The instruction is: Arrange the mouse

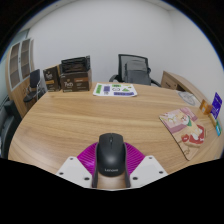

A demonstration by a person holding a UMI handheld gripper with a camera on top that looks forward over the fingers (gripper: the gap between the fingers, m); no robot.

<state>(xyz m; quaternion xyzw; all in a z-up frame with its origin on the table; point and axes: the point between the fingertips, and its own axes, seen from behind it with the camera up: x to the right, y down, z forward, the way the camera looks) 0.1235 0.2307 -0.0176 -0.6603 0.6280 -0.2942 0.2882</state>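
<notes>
Mouse first: it is black, with a scroll wheel near its front, and it sits between the two pads of the gripper, its rear half framed by the magenta pads on either side. The pads seem to hug its flanks, so I judge the gripper clenched on the mouse, though whether it rests on the table or is lifted just clear of it cannot be told. To do this step well, the grip should stay square across the sides of the mouse, the body kept level, and it should be set down flat on a bare stretch of wood ahead before the fingers part, so that it does not skid or twist. Beyond the mouse the light wooden table runs wide and mostly bare. Ahead and to one side of the mouse lies a colourful booklet, with a small blue object further out past it. Far beyond the mouse, near the table's back edge, lie some flat printed sheets. Off toward the other back corner from the mouse stand cardboard boxes. Behind the table, straight past the mouse, is a black office chair against a plain white wall.
</notes>
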